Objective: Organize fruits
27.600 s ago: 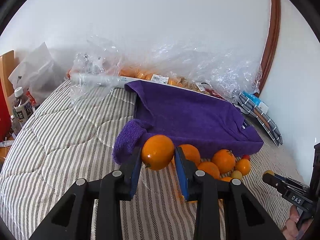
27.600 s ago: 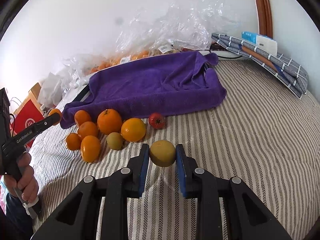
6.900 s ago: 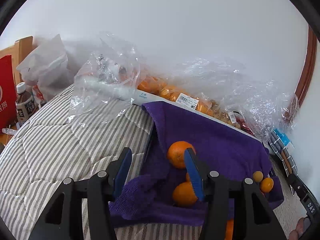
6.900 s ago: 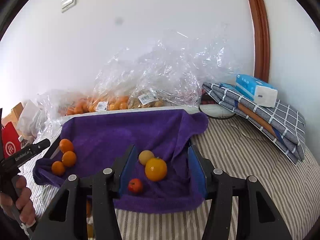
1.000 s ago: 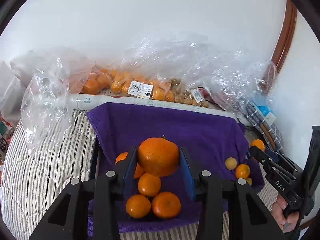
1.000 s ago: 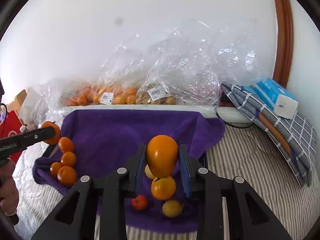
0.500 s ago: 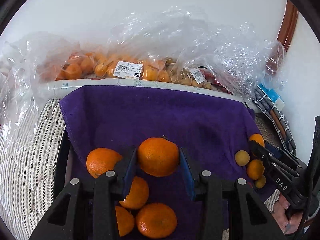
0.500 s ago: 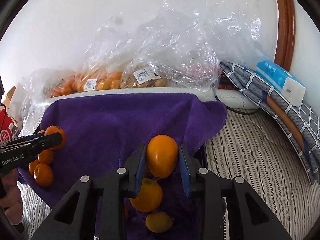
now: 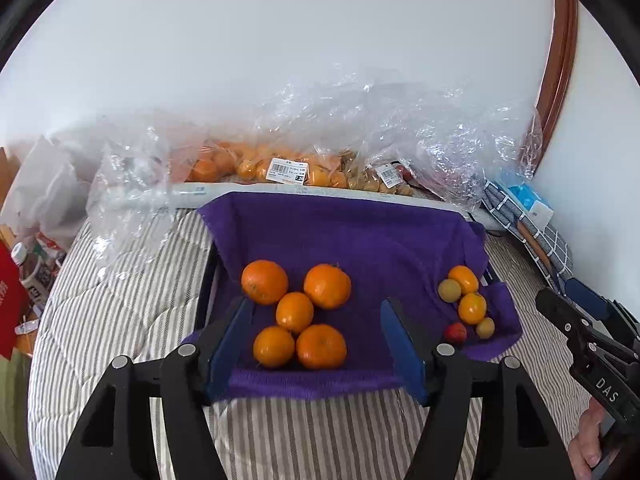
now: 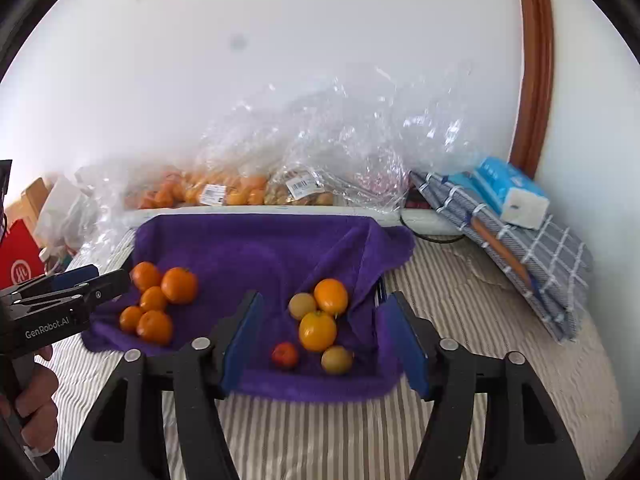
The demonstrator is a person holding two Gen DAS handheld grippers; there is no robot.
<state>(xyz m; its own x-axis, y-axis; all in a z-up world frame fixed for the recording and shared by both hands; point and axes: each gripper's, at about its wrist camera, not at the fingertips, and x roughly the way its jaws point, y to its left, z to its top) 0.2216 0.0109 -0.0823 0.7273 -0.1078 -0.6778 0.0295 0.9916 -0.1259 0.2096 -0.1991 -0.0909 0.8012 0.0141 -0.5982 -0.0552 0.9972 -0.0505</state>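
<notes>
A purple towel (image 9: 360,240) lines a tray on the striped bed. Several oranges (image 9: 296,312) lie grouped at its left side, also in the right wrist view (image 10: 160,304). At its right side lie two yellow-orange fruits (image 10: 318,330), two small yellow-green fruits (image 10: 337,359) and a small red fruit (image 10: 285,355); that group shows in the left wrist view (image 9: 466,304) too. My left gripper (image 9: 316,344) is open and empty, just in front of the oranges. My right gripper (image 10: 322,340) is open and empty, in front of the mixed group.
Clear plastic bags of oranges (image 9: 280,168) and other fruit lie behind the towel along the wall. A folded checked cloth (image 10: 516,248) with a tissue pack (image 10: 508,192) sits at the right. Bottles and a red bag (image 9: 12,300) stand at the left bed edge.
Both grippers have opened and drawn back from the towel. The orange from the left gripper now lies with the oranges; the fruit from the right gripper lies with the right group.
</notes>
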